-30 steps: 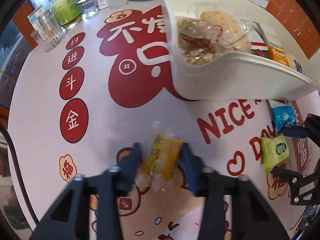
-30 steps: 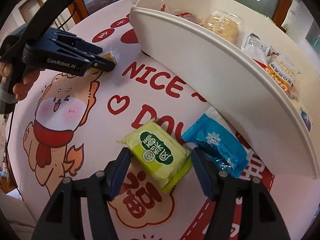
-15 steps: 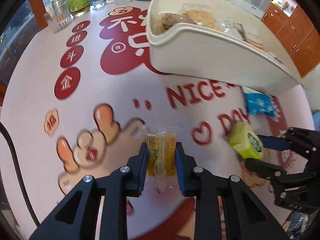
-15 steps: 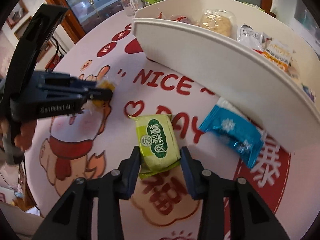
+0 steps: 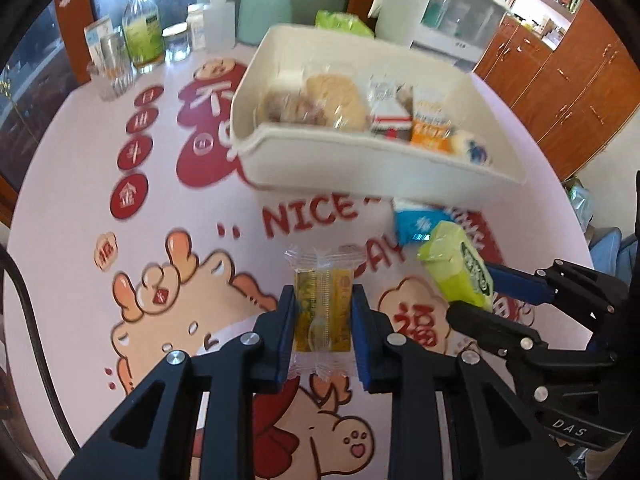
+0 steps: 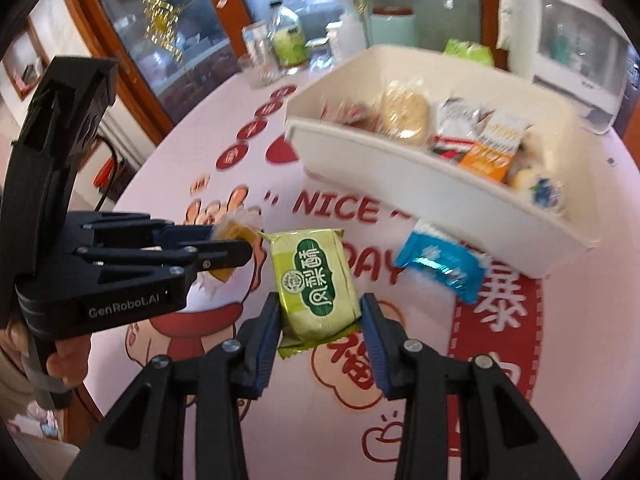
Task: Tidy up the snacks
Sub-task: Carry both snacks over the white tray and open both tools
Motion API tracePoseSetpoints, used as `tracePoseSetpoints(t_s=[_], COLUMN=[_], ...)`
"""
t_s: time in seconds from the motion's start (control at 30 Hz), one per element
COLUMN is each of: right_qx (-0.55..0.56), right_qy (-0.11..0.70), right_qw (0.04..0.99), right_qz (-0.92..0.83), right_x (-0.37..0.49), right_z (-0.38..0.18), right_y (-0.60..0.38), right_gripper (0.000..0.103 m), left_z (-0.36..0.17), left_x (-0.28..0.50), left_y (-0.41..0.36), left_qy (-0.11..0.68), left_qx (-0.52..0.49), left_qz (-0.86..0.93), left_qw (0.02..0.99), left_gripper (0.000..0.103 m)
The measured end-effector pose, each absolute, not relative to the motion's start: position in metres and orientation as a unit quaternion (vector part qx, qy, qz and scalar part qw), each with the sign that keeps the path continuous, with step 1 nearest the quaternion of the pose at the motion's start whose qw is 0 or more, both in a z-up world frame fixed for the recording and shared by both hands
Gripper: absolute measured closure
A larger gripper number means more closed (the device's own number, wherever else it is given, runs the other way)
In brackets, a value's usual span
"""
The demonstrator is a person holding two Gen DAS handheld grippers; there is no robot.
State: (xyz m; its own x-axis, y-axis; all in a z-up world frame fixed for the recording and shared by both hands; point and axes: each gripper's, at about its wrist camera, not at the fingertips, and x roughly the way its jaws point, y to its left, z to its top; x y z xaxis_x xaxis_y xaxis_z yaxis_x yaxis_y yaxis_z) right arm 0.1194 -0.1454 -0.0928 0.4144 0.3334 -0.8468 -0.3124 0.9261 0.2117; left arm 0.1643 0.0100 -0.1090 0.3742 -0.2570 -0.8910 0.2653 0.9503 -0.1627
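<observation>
Left gripper (image 5: 323, 322): we see its jaws pinched onto a yellow snack packet (image 5: 322, 312), gripped across the narrow middle so the crimped ends hang free, and held clear above the table (image 5: 72, 208).

Right gripper (image 6: 320, 322): its jaws have just been closing, and they now clamp a green snack packet (image 6: 314, 284) by its long sides, label up. It hangs in the air too (we judge both are lifted to clear the wall ahead).

Further right, a blue packet (image 6: 440, 262) lies on the table, just beside the white bin (image 6: 420, 168).

The bin already holds several wrapped snacks, so we judge the two held packets go there next, the blue one after.
</observation>
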Motion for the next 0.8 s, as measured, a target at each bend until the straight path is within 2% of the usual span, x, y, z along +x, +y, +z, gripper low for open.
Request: tracePoseSetpoints(t_s=[0.5, 0.8], right_qx=[0.034, 0.030], right_qy=[0.409, 0.366], right_qw=[0.905, 0.926], right_qz=[0.109, 0.090], right_x=[0.164, 0.203], right_z=[0.029, 0.082], right_y=[-0.216, -0.235], right_gripper=[0.063, 0.063], left_z=[0.005, 0.048], left_x=[0.217, 0.266], left_y=[-0.043, -0.072], left_qy=[0.436, 0.406], left_qx=[0.087, 0.107], left_qz=[-0.124, -0.102], left_qw=[0.887, 0.902], left_gripper=[0.079, 0.079])
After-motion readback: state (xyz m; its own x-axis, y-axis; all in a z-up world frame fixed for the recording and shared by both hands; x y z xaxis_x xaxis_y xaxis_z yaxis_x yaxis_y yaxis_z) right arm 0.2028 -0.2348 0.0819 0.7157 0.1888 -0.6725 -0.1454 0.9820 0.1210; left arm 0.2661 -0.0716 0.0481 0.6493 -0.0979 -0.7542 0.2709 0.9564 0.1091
